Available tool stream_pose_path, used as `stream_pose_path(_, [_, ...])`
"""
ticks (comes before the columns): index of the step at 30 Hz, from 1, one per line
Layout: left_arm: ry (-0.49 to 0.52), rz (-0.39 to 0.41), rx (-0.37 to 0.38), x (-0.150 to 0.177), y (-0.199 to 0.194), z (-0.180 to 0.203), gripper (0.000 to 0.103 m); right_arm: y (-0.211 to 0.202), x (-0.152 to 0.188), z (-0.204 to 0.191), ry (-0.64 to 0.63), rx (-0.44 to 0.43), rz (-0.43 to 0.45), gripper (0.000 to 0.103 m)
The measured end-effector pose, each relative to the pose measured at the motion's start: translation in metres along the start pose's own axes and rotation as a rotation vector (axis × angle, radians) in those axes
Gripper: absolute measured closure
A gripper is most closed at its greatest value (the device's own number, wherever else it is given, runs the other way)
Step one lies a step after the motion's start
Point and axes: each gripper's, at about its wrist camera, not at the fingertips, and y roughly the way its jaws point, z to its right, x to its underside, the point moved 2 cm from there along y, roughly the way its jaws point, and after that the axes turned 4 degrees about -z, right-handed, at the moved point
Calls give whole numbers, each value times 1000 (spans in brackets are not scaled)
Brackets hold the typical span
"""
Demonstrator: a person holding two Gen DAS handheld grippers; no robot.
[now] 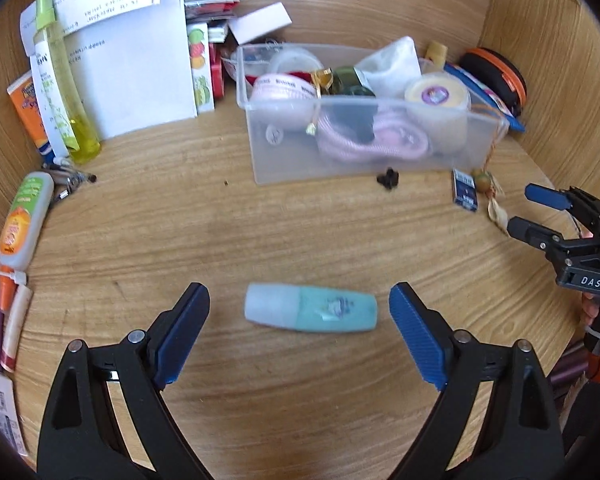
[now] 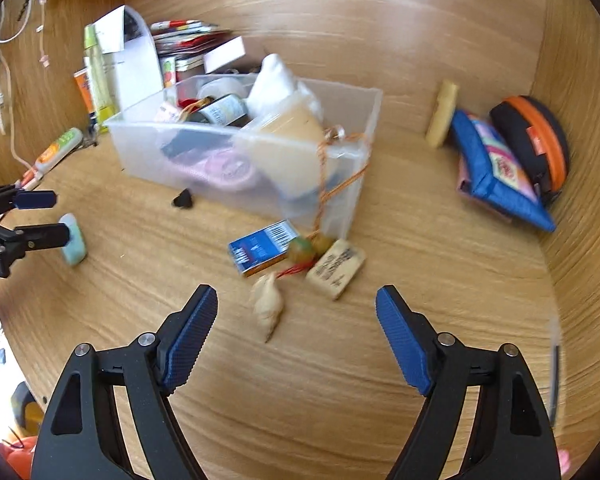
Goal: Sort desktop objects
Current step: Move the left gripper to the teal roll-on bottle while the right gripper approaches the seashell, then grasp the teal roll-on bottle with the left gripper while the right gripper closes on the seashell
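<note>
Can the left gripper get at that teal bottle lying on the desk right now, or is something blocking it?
Probably yes. The teal bottle lies on its side on bare desk, lined up between the open jaws of the left gripper, with nothing beside it. The clear bin sits well behind it.

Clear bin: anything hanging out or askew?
Yes. An orange string trails over the clear bin's front corner down to a charm and shell lying on the desk, outside it.

wooden desk (image 1: 300, 232), wood-panel walls (image 2: 420, 40)
</note>
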Motion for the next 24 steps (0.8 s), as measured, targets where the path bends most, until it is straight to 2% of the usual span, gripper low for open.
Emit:
stream_pose_path(2, [3, -7, -4, 4, 2, 1, 11, 0, 3, -4, -11, -11, -2, 33])
stream_pose_path(4, [1, -15, -1, 6, 5, 2, 11, 3, 5, -9, -22, -32, -12, 46])
stream_pose_path(6, [-5, -23, 3, 8, 7, 0, 11, 6, 7, -12, -32, -45, -27, 52])
stream_pose_path(11, [-13, -14, -1, 7, 9, 0, 9, 14, 9, -19, -57, -58, -52, 64])
stream_pose_path(16, [52, 1, -49, 11, 13, 13, 9, 18, 9, -20, -60, -71, -57, 74])
stream_pose_path(18, [74, 12, -44, 13, 13, 17, 10, 18, 9, -20, -61, -75, -55, 77])
stream_pose_path(19, [76, 17, -43, 13, 13, 18, 12, 18, 9, -20, -60, -80, -55, 80])
stream_pose_path(23, [61, 39, -47, 11, 12, 14, 30, 19, 9, -21, -65, -90, -54, 85])
stream_pose_path(24, [58, 37, -46, 11, 12, 12, 30, 19, 9, -21, -63, -93, -54, 86])
